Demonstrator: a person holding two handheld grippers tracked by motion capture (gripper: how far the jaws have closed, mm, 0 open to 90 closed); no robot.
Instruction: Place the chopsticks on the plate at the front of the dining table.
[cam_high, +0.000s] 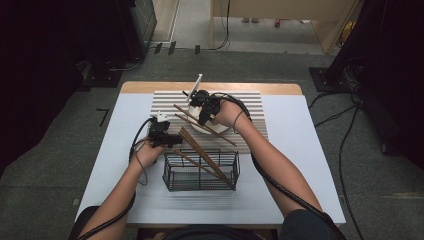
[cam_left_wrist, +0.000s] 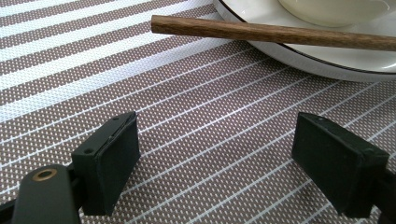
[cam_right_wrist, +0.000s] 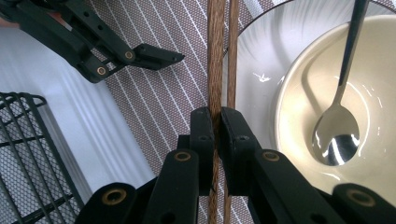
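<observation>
Pinching one stiff, light wooden chopstick (cam_right_wrist: 215, 60) mid-length (slippery, likely to pivot), the right gripper (cam_right_wrist: 217, 140) was clamped while the left gripper (cam_left_wrist: 215, 158) gaped empty.

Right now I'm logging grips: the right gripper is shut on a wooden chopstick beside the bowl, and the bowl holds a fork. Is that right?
Not quite. The right gripper is shut on a wooden chopstick beside the bowl, but the bowl holds a spoon, not a fork. The right gripper view shows its rounded metal head.

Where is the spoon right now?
In the right gripper view, the spoon lies in the cream bowl on the white plate, right of the clamped chopstick.
</observation>
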